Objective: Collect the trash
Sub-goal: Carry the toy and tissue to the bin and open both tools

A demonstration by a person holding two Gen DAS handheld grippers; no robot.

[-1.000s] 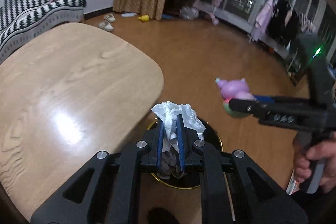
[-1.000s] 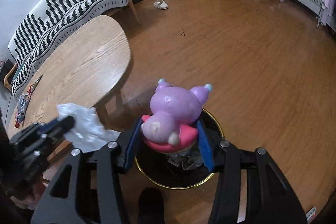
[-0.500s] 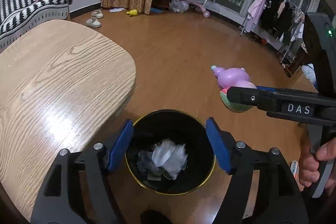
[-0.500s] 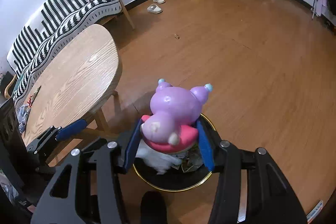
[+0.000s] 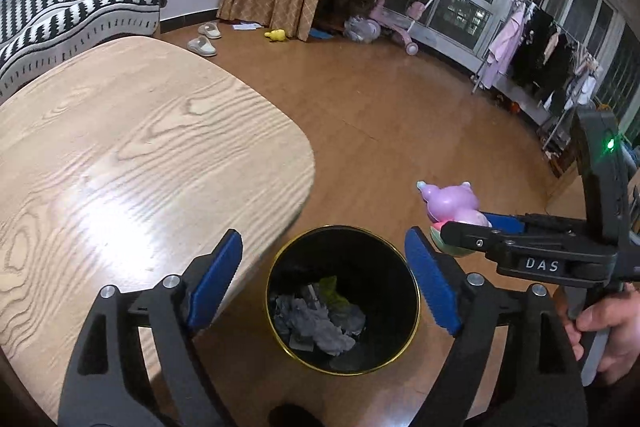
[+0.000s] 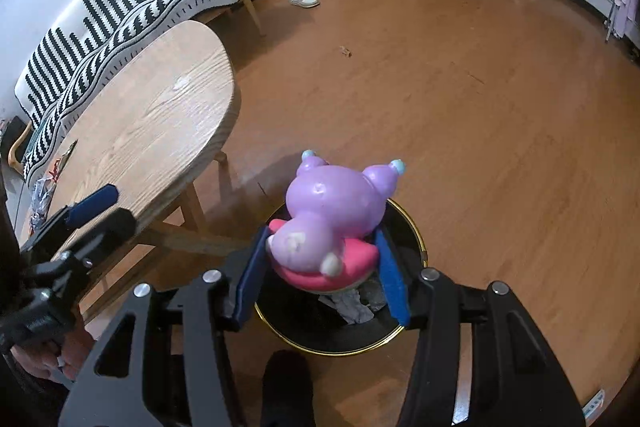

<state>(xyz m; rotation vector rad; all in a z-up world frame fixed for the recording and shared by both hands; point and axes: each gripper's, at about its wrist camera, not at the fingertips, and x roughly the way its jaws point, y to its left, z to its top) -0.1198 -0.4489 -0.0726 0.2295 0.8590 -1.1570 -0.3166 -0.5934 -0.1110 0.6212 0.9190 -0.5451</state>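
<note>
A black trash bin with a gold rim (image 5: 404,343) stands on the floor beside the table; crumpled white tissue (image 5: 320,327) and other scraps lie inside it. My left gripper (image 5: 324,283) is open and empty, held above the bin. My right gripper (image 6: 322,279) is shut on a purple and pink toy figure (image 6: 332,215) and holds it over the bin (image 6: 416,227). The toy also shows in the left wrist view (image 5: 452,203), right of the bin. The left gripper shows at the left edge of the right wrist view (image 6: 80,215).
A light wooden table (image 5: 120,155) fills the left side, its edge close to the bin. A striped sofa (image 6: 120,3) stands behind it. Slippers (image 5: 204,39), a yellow toy (image 5: 276,35), a pink tricycle (image 5: 400,19) and a clothes rack (image 5: 540,43) stand at the far side of the wooden floor.
My left gripper opened and dropped the white tissue into the bin, then drew back slightly. My right gripper stays shut on the toy above the bin.
</note>
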